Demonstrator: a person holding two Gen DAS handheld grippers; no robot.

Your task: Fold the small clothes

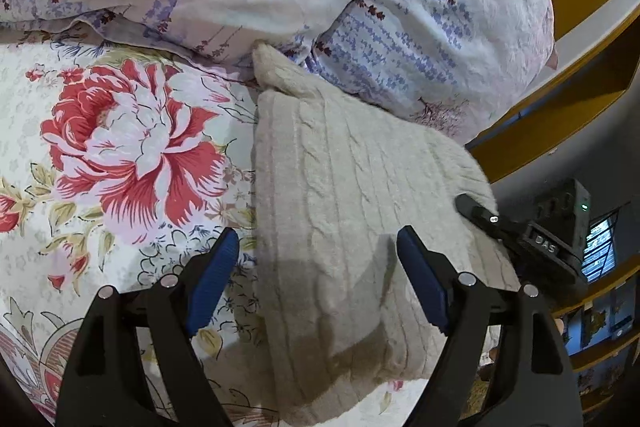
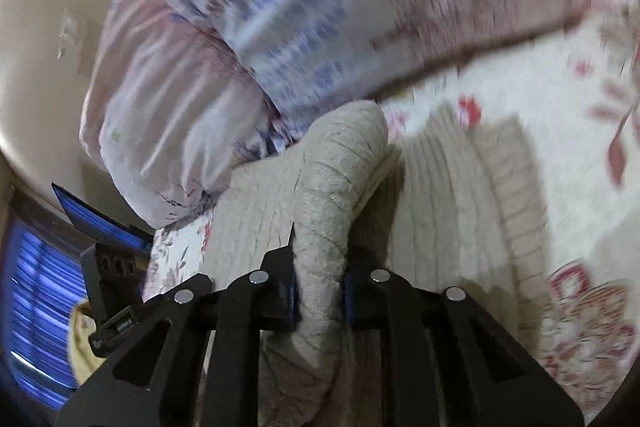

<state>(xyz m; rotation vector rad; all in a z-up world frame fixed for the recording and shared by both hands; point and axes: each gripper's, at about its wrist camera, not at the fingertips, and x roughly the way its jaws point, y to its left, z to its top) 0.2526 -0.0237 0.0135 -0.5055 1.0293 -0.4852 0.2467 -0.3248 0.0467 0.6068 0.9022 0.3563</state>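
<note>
Slippage is the main risk judged here: the cream knitted garment is pinched only by a bunched roll at one edge in the right tool, so the thick knit could be pulled free or dragged askew once lifted. The left tool is held apart above the near end, nothing gripped. The garment is laid on the flowered bedsheet, its long axis run from the tools toward the lavender-print duvet, its narrow end touching the duvet.
</note>
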